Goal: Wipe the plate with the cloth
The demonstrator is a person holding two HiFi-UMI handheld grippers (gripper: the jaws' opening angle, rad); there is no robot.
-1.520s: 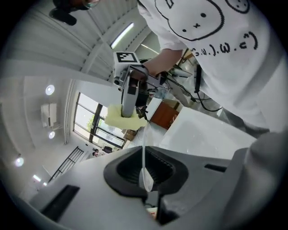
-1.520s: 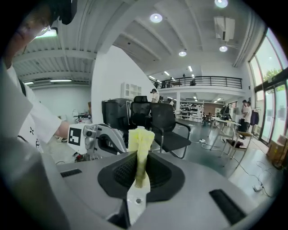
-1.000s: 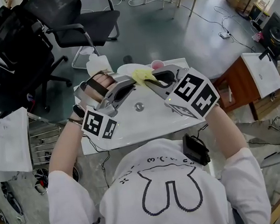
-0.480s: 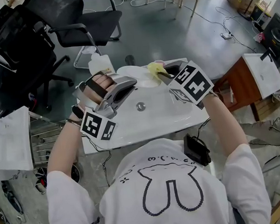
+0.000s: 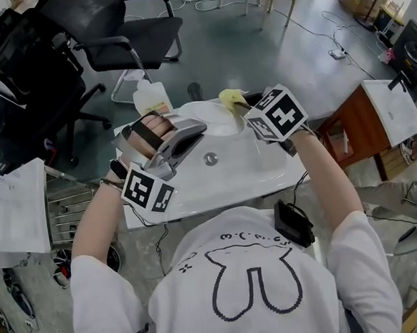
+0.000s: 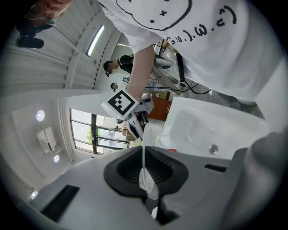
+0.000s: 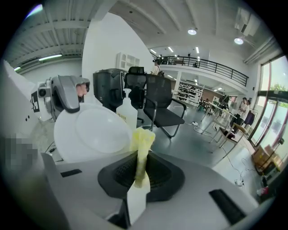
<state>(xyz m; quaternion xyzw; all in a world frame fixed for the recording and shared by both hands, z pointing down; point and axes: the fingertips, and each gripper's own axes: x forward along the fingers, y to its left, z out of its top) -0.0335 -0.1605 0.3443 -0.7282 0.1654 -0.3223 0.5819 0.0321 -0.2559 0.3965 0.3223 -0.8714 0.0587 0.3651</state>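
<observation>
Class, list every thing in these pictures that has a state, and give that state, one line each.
plate: held up by its rim, tilted.
cloth: bunched, gripped; contact with the plate unclear.
left gripper: shut on the plate.
right gripper: shut on the cloth.
bottle: upright.

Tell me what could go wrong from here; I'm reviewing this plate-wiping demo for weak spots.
1. The left hand-held gripper pinches the plate only by its thin rim, over the sink; wiping pressure could lever the plate loose and drop it.
2. Only a small tuft of the cloth pokes past the right hand-held gripper, so its hard tips may scrape the plate instead of the cloth.
</observation>
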